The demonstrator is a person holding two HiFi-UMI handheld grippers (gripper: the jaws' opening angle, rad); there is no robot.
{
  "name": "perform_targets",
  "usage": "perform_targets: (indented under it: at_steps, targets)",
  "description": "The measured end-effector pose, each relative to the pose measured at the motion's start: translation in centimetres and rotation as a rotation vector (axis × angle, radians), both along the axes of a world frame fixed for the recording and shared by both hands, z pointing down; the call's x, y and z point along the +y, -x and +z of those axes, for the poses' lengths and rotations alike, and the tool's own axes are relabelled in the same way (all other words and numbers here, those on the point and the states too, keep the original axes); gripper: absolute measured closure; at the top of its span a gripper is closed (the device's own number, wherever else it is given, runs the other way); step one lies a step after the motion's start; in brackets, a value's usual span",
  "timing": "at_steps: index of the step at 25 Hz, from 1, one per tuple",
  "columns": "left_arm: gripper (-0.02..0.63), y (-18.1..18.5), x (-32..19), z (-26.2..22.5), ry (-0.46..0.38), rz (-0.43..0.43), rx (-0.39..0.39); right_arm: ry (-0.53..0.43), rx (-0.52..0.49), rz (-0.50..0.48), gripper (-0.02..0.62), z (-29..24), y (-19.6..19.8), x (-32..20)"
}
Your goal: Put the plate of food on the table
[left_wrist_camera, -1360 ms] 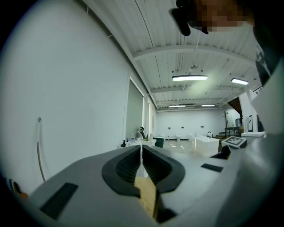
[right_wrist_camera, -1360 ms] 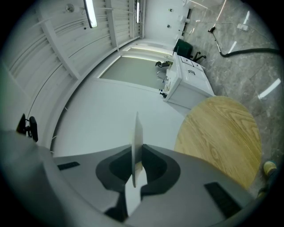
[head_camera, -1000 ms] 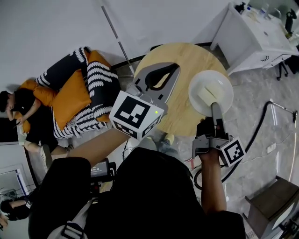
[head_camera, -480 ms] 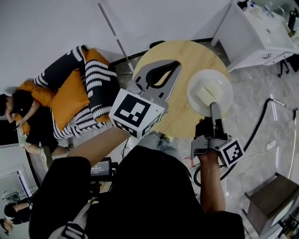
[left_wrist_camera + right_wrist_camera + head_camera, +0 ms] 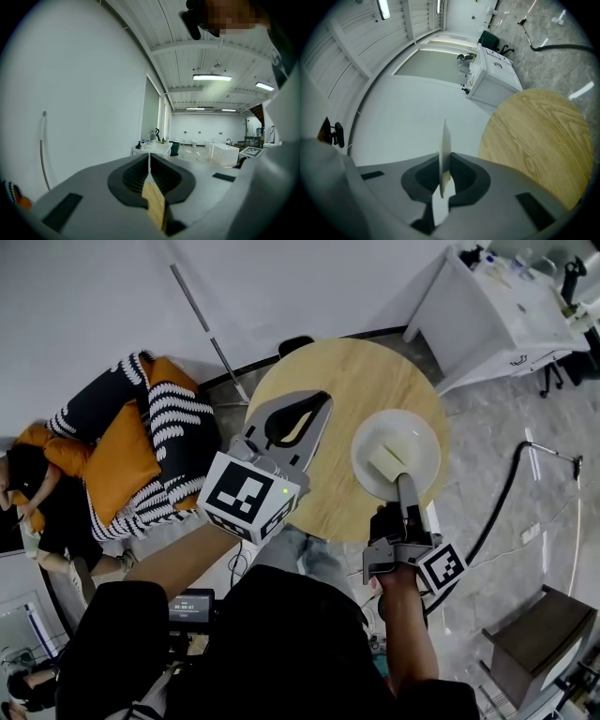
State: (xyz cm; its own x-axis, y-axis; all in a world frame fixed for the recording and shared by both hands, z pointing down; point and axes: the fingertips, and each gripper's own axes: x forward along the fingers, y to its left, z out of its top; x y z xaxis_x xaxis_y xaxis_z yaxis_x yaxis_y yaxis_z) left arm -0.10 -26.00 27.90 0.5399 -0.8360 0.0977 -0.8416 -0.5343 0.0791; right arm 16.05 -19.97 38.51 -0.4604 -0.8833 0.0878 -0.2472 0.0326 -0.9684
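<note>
A white plate [image 5: 412, 432] with a pale block of food [image 5: 385, 461] is held level over the right part of the round wooden table [image 5: 319, 493]. My right gripper [image 5: 402, 480] is shut on the plate's near rim. In the right gripper view the plate [image 5: 446, 140] shows edge-on between the jaws of the right gripper [image 5: 442, 180], with the table [image 5: 534, 136] beside it. My left gripper [image 5: 321, 397] hangs over the table's left half, shut with nothing in it. The left gripper view shows its pads [image 5: 149, 161] meeting, with wood behind.
A white cabinet [image 5: 497, 306] stands beyond the table at the upper right. Striped and orange cushions [image 5: 141, 446] and a person lying down [image 5: 37, 493] are on the floor at the left. A black hose [image 5: 506, 502] curves across the floor at the right, near a dark stool [image 5: 539, 643].
Both grippers have come down a little toward the table. The plate now sits slightly further in over the tabletop. The right gripper's grip on the plate is unchanged.
</note>
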Motion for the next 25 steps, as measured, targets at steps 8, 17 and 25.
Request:
perform_targets:
  at_steps: [8,17,25]
  targets:
    - [0.588,0.6,0.1,0.9,0.036,-0.024,-0.024,0.033,-0.024,-0.044,0.568,0.9,0.9,-0.3]
    - [0.588,0.6,0.8,3.5,0.105,-0.020,-0.061,0.098,-0.054,-0.059,0.568,3.7,1.2,-0.1]
    - [0.588,1.8,0.5,6.8,0.141,-0.020,-0.077,0.149,-0.058,-0.055,0.568,7.5,2.4,-0.6]
